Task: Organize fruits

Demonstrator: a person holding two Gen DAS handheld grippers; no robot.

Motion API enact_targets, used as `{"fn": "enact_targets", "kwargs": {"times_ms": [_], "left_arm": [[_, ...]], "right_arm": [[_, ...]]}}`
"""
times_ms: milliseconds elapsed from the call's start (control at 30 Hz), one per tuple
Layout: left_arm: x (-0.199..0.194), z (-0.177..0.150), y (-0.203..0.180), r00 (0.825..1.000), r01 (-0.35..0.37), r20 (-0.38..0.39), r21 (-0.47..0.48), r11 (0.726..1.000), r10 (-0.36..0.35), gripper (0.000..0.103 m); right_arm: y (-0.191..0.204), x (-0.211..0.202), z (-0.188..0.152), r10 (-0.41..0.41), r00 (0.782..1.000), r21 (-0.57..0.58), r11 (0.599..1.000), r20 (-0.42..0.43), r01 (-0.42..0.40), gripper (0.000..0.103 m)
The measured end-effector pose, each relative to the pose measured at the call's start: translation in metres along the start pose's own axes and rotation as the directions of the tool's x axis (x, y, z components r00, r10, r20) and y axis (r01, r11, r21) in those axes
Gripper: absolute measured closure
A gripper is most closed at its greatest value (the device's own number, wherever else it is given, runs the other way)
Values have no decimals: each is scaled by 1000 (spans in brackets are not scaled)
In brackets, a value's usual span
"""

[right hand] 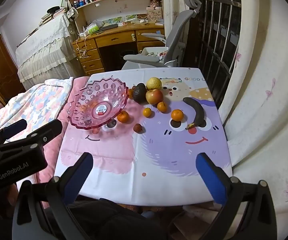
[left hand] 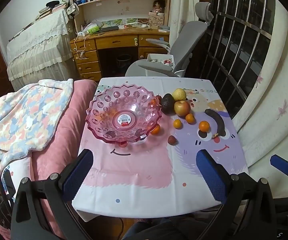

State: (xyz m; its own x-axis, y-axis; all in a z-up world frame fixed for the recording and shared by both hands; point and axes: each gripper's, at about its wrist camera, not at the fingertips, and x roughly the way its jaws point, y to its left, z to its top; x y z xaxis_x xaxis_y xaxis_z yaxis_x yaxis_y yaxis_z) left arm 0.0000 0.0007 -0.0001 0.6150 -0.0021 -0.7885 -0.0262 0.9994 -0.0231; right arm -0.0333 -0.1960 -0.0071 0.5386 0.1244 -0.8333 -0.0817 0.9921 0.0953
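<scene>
Bedroom clutter, a wooden desk and a grey chair stood behind the small table (right hand: 124, 180), whose cloth carried pink and purple cartoon faces. With the pink bowl (right hand: 99, 105) as the landmark, all the fruit lay outside it on the cloth: an orange (right hand: 123, 116) touching its near right rim, a small reddish fruit (right hand: 138, 128) nearer the camera from that, and two more oranges (right hand: 147, 112) (right hand: 177, 115) further right. Just beyond the bowl's right rim sat a dark avocado (right hand: 139, 93), an apple (right hand: 154, 96) against it, a yellow pear (right hand: 153, 83) behind both, and a small orange (right hand: 162, 106) in front of the apple. A blackened banana (right hand: 196, 111) curved furthest right of the bowl.

The bowl looked empty, clear ribbed plastic with a sticker at its centre, so the sorting had seemingly not begun.

The left gripper (left hand: 144, 172) and the right gripper (right hand: 144, 172) both hung released over the near edge of the table, jaws spread wide, nothing between them.

The first pick would probably go best with the right gripper on a free-standing orange, closing across its middle, lifting clear of the scalloped rim and lowering it to the bowl's centre; the soft banana and avocado would want a gentle squeeze
</scene>
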Motion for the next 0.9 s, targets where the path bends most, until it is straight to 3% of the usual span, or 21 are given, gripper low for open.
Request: {"fn": "enact_targets", "kwargs": {"times_ms": [900], "left_arm": [[1,2,1,1000,7,-3,0,1000,-7,1]], "right_arm": [[1,2,1,7,1000,4,1000,-7,-7,0]]}}
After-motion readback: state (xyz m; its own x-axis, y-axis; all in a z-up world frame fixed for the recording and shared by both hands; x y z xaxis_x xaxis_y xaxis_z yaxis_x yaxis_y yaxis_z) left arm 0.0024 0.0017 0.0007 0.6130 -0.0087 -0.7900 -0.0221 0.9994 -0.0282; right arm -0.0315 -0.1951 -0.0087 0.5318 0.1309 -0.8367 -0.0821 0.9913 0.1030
